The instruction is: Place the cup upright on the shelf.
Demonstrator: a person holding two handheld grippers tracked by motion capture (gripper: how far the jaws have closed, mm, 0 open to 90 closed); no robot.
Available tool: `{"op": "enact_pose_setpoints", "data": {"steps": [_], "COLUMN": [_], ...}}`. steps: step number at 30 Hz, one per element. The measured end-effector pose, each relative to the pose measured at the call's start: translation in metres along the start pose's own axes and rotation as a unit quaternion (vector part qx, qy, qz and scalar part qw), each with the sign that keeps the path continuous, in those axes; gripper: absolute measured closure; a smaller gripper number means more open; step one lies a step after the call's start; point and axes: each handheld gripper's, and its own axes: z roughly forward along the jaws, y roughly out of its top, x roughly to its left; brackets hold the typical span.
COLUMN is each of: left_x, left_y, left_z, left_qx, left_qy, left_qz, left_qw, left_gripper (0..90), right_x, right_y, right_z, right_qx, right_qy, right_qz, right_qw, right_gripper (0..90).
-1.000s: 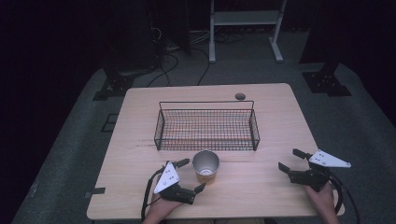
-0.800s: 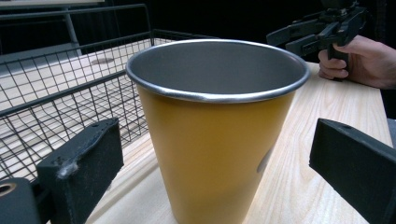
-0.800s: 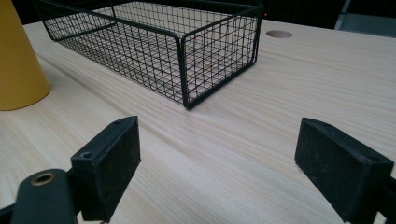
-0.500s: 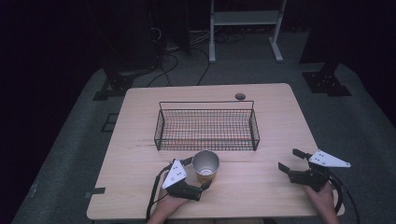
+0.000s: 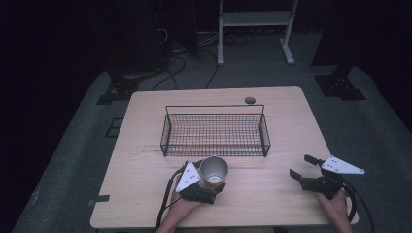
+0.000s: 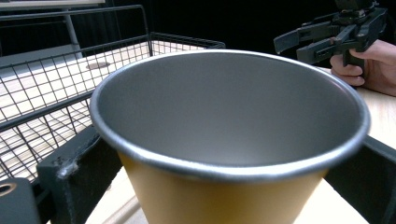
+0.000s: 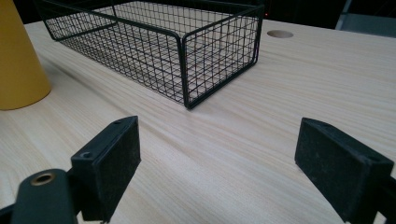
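Note:
A metal cup [image 5: 214,171] with a yellow outside stands upright on the wooden table [image 5: 145,145], just in front of the wire basket [image 5: 265,138]. My left gripper [image 5: 210,175] is open around it, one black jaw on each side of the cup [image 6: 229,116]; I cannot tell whether the pads touch the wall. My right gripper [image 5: 301,166] rests open over bare table near the front right corner, its jaws [image 7: 243,158] wide apart with nothing between them. The right gripper [image 6: 289,46] is also in the left gripper view, and the cup [image 7: 18,60] at the far left of the right gripper view.
The black wire basket [image 7: 219,51] sits across the table's middle with nothing in it. A round cable hole [image 5: 249,100] lies behind it. Dark floor, cables and a white stand [image 5: 252,19] lie past the far edge.
My left gripper has slid toward the cup from the left, and its jaws now flank it. The cup and the right gripper have stayed where they were.

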Motion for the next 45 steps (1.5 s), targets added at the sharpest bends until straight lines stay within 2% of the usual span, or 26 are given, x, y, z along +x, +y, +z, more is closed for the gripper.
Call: {"op": "enact_pose_setpoints", "data": {"steps": [4, 9, 12, 21, 26, 30, 37, 42, 45], "left_x": [0.001, 0.001, 0.002, 0.003, 0.003, 0.005, 0.010, 0.018, 0.025], "left_y": [0.001, 0.002, 0.002, 0.002, 0.005, 0.010, 0.024, 0.037, 0.045], "left_z": [0.003, 0.005, 0.005, 0.005, 0.003, 0.002, -0.001, -0.002, -0.003], "left_qx": [0.000, -0.003, -0.007, -0.006, -0.017, -0.019, -0.038, -0.052, -0.059], "left_qy": [0.000, -0.006, -0.009, -0.015, -0.017, -0.022, -0.037, -0.052, -0.057], "left_qz": [-0.001, 0.011, 0.004, 0.001, 0.004, 0.004, 0.006, 0.009, 0.004], "left_qw": [1.0000, 0.9999, 0.9999, 0.9999, 0.9997, 0.9996, 0.9985, 0.9973, 0.9966], "left_gripper": [3.2, 8.8, 12.5, 13.4, 13.4, 13.5, 13.5, 13.6, 13.6], "right_x": [0.000, 0.000, 0.001, 0.001, 0.001, 0.001, 0.001, 0.001, 0.001], "right_y": [0.000, 0.000, 0.000, 0.000, 0.000, 0.000, 0.000, 0.000, 0.000], "right_z": [0.000, 0.000, 0.000, 0.000, 0.000, 0.000, 0.000, 0.000, 0.000], "right_qx": [0.001, 0.000, 0.001, 0.001, 0.001, 0.001, 0.001, 0.001, 0.001], "right_qy": [0.000, 0.000, 0.000, 0.000, 0.000, 0.000, 0.000, 0.000, 0.000], "right_qz": [-0.002, -0.001, -0.003, -0.002, -0.003, -0.002, -0.003, -0.003, -0.003], "right_qw": [1.0000, 1.0000, 1.0000, 1.0000, 1.0000, 1.0000, 1.0000, 1.0000, 1.0000], "right_gripper": [13.2, 13.2, 13.3, 13.2, 13.2, 13.3, 13.3, 13.3, 13.2]}}
